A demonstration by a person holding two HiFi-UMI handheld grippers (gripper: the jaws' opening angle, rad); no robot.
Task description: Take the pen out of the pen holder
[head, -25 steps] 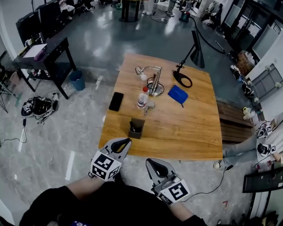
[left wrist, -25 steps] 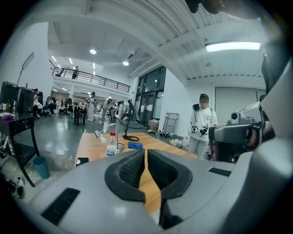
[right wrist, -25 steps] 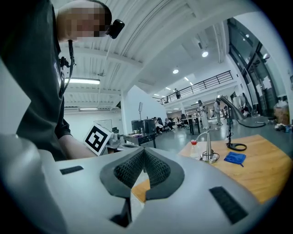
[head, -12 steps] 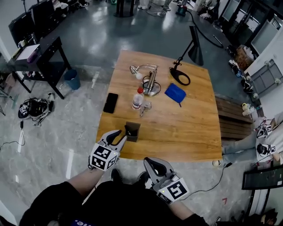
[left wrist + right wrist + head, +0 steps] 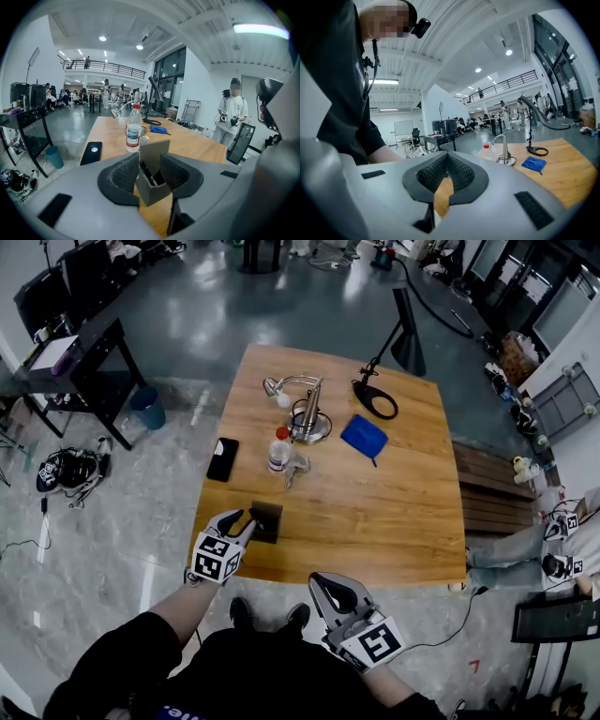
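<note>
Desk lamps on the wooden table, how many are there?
2. A silver gooseneck lamp stands behind the clear plastic bottle; a black lamp with a ring base stands right of it, behind the blue cloth. No others seem hidden.

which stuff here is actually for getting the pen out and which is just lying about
For the job: pen, pen holder, left claw, whose jaws have just been opening, with the pen holder showing between them.

Just lying about: phone, water bottle, blue cloth, black desk lamp, silver gooseneck lamp.
</note>
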